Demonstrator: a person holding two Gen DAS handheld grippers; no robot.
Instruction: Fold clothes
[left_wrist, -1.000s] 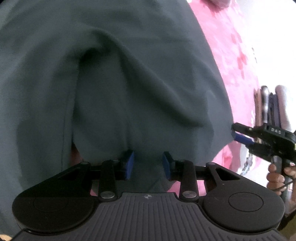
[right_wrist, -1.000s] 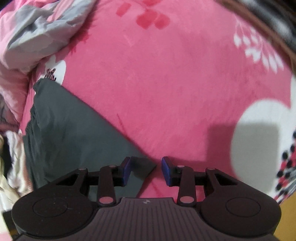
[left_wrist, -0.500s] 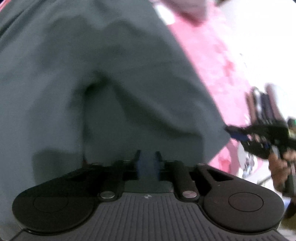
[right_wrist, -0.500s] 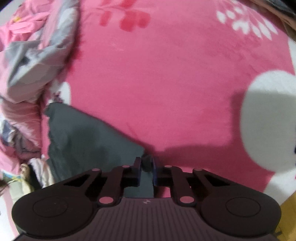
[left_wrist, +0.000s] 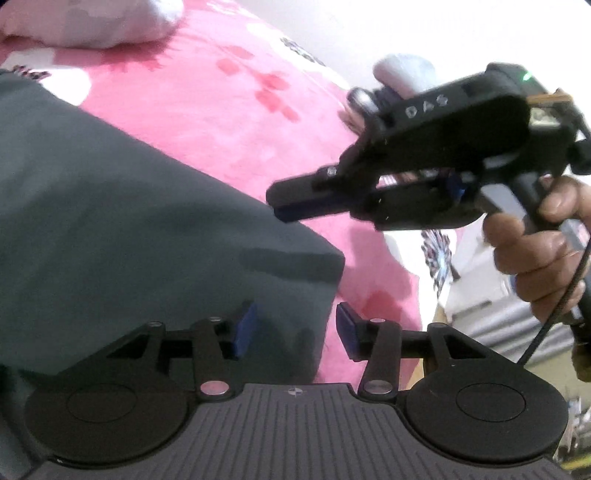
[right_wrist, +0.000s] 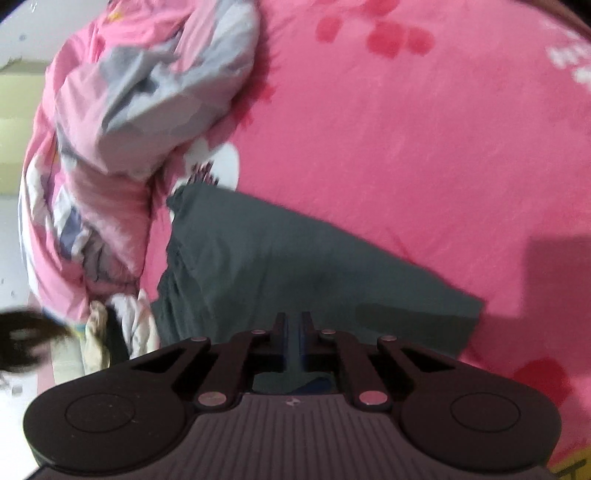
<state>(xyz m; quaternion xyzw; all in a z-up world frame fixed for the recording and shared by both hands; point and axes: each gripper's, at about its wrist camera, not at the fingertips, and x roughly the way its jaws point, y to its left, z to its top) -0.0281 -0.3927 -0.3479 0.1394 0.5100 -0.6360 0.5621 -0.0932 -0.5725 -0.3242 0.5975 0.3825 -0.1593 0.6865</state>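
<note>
The pink floral plush blanket on the bed (right_wrist: 406, 147) is the base everything lies on, and the dark grey-green cloth garment (right_wrist: 280, 266) is spread flat across it, presumably so that it can be folded on a soft, even bed. It looks doubled over, with a squared edge and corner toward the right of the garment, though how many folds it has I cannot tell. Beyond the garment's far left end sits a crumpled heap of pink and grey bedding (right_wrist: 122, 129), out of the way of the fold.

The left tongs (left_wrist: 295, 328) stand released, blue pads apart, straddling the garment's near corner without touching it. The right tongs (right_wrist: 294, 332) are drawn together above the garment's near edge; the gap between them is dark and I cannot tell whether cloth is pinched there. In the left view the right tool hangs just above the garment's right edge, held by a hand (left_wrist: 535, 251).

One second earlier both tongs were parted at the hem; half a second ago both had clenched on cloth. Since then the left has let go, and the garment, which had been lifted and billowing, now lies flat.
</note>
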